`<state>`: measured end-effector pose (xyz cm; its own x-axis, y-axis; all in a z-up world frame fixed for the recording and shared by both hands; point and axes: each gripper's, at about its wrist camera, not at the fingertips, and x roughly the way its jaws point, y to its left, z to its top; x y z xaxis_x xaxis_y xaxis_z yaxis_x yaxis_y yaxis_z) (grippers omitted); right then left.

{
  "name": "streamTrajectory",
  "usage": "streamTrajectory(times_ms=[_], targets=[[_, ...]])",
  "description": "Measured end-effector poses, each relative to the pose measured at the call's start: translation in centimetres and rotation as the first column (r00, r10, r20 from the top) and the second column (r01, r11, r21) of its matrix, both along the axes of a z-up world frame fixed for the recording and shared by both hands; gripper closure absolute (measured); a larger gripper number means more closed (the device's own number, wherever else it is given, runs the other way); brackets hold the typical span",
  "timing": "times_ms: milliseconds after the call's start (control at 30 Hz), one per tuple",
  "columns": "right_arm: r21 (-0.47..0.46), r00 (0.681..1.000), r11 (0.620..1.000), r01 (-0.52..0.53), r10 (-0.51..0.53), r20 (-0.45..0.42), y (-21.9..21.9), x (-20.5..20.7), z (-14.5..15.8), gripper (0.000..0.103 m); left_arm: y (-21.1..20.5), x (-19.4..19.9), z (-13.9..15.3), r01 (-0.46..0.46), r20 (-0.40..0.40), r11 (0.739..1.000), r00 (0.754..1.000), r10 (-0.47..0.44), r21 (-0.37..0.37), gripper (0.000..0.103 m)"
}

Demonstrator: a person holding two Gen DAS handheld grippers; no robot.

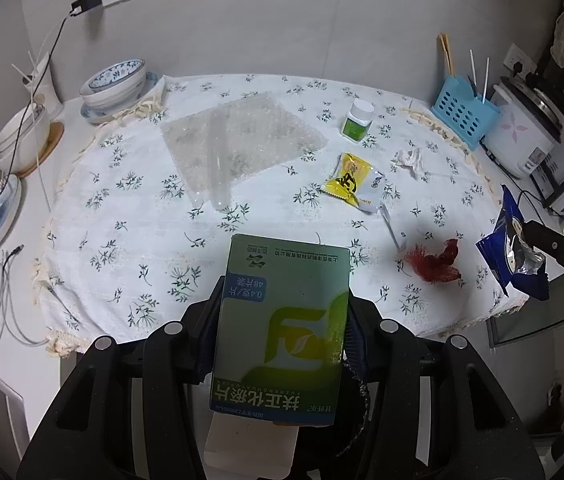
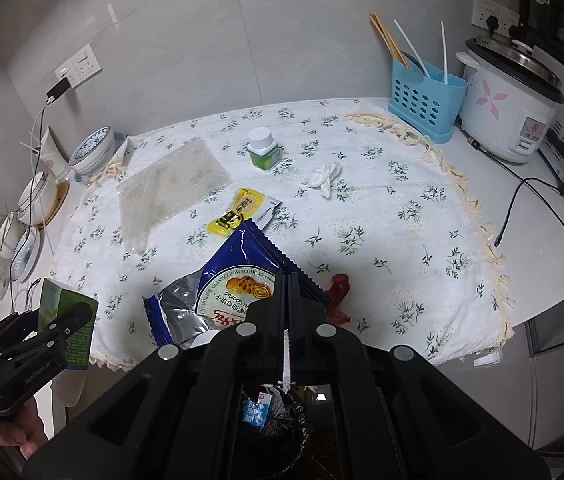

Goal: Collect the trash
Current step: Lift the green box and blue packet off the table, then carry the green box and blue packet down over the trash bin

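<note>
Tongs both loaded: left tongs [image 1: 282, 320] pinch the box [image 1: 282, 328], right tongs [image 2: 287, 304] pressed together on the wrapper [image 2: 226, 280]. Bin [image 2: 278, 424] sits at six o'clock; center over it before you release.

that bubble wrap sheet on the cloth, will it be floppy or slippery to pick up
The bubble wrap sheet lies flat with a raised fold along its middle, so it probably droops when lifted by an edge. It looks thin and clear, so likely very light. Its glossy plastic may slip between the jaws.
</note>
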<state>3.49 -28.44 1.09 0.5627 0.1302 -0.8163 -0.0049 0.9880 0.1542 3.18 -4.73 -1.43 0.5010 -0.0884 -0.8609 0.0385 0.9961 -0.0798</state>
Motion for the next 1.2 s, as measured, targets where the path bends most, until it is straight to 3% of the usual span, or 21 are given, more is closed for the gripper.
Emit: streamTrajectory(times_ms=[567,1200], targets=[[0.004,0.996,0.996,-0.088,0.088,0.016,3.1,-6.1,-0.3,0.103,2.8,-6.3,-0.8,-0.025,-0.012,0.999,1.0,0.024,-0.027,0.054],[-0.019,0.986,0.989,-0.144,0.142,-0.082,6.1,-10.5,-6.0,0.103,4.5,-10.6,-6.3,-0.008,-0.083,1.0,0.997,0.006,-0.027,0.054]])
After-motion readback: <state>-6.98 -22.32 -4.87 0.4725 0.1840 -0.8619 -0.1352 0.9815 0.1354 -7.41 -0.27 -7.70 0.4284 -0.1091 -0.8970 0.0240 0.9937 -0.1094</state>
